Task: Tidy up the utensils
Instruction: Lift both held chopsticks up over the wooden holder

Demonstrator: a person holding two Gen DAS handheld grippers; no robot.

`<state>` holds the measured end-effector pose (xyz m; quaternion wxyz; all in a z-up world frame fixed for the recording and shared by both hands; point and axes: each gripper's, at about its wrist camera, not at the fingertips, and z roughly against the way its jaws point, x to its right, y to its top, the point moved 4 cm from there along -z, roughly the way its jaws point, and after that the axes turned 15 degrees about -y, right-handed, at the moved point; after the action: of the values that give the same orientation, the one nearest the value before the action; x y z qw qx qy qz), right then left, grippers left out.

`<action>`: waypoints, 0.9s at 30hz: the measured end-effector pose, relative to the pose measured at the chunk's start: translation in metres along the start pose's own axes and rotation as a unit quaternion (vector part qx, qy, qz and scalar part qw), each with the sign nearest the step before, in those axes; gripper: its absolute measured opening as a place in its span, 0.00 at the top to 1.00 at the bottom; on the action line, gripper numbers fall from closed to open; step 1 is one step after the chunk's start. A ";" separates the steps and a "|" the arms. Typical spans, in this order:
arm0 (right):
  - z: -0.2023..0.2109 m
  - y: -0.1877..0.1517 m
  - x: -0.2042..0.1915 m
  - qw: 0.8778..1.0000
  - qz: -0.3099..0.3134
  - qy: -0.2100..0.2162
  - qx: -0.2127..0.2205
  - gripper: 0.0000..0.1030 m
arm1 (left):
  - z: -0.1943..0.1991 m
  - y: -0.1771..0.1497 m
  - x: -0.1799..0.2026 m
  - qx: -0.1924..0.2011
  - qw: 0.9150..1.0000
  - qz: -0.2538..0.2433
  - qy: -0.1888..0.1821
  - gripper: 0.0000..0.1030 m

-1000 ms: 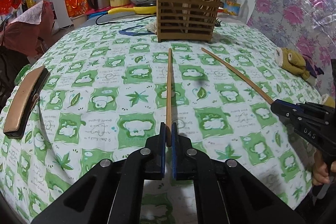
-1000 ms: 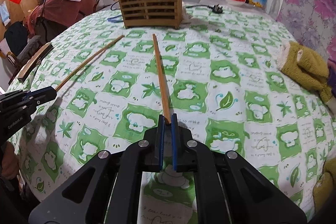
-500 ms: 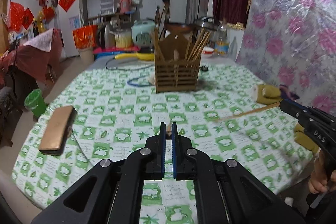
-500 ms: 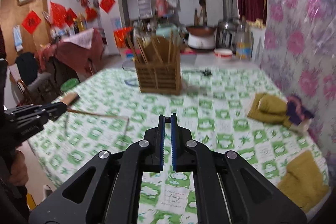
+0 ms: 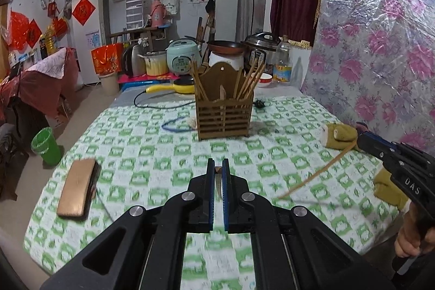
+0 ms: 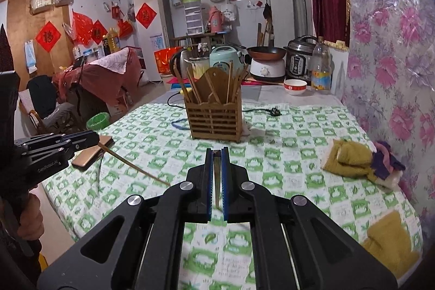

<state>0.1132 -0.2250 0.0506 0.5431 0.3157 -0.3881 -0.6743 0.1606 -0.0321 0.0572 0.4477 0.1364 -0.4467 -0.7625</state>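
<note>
Both pairs of fingers were nearly closed, and each pair held one thin wooden stick. Between the left gripper's (image 5: 216,175) blue fingers (image 5: 210,197) sat the left chopstick (image 5: 217,182), seen end on from that camera. From the right camera, the same stick (image 6: 136,167) slanted down from the left gripper (image 6: 93,139), and its far end hung above the green and white cloth of the bench (image 6: 299,127).

The right gripper (image 6: 216,158) pinched the right chopstick (image 6: 216,181) the same way, with only a thin gap between its fingers (image 6: 209,181). In the left camera that stick (image 5: 315,174) ran down and to the left from the right gripper (image 5: 364,139), above the cloth.

Straight ahead of both pairs of fingers, well apart from them, stood the wooden holder (image 5: 223,116) on the bench. More chopsticks (image 5: 251,80) stood in it, leaning out at the top.

To the left of the left fingers lay a flat brown case (image 5: 77,186) on the cloth. To the right of the right fingers lay a yellow cloth toy (image 6: 350,158). Behind the holder, a black plug (image 6: 274,111) lay on the bench.
</note>
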 end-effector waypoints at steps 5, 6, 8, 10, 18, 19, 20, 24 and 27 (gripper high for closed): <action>-0.018 0.026 -0.004 1.000 0.006 0.000 0.007 0.94 | -0.020 0.036 -0.009 -0.002 1.000 -0.002 -0.004 0.95; -0.021 0.031 -0.004 1.000 0.007 0.001 0.008 0.94 | -0.024 0.041 -0.010 -0.002 1.000 -0.004 -0.005 0.95; -0.027 0.041 -0.005 1.000 0.008 0.003 0.010 0.94 | -0.032 0.055 -0.012 -0.002 1.000 -0.010 -0.004 0.95; -0.035 0.054 -0.008 1.000 0.011 0.005 0.013 0.94 | -0.039 0.069 -0.013 -0.001 1.000 -0.015 -0.004 0.95; -0.064 0.104 -0.017 0.999 0.016 -0.001 0.040 0.94 | -0.059 0.136 -0.021 0.029 0.999 -0.023 0.001 0.95; -0.067 0.114 -0.016 0.999 0.013 -0.004 0.046 0.94 | -0.061 0.146 -0.023 0.034 0.999 -0.023 0.002 0.95; -0.069 0.123 -0.015 0.999 0.009 -0.006 0.052 0.94 | -0.061 0.157 -0.024 0.040 0.999 -0.023 0.004 0.95; -0.079 0.159 -0.011 0.997 -0.011 -0.002 0.072 0.94 | -0.064 0.192 -0.031 0.059 0.998 -0.024 0.010 0.95; -0.090 0.183 -0.013 0.996 -0.024 0.002 0.084 0.94 | -0.069 0.211 -0.037 0.069 0.997 -0.022 0.011 0.95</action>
<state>0.2810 -0.2487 0.1642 0.4994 0.3704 -0.4347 -0.6514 0.3414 -0.0832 0.1812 0.4251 0.1850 -0.4903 -0.7380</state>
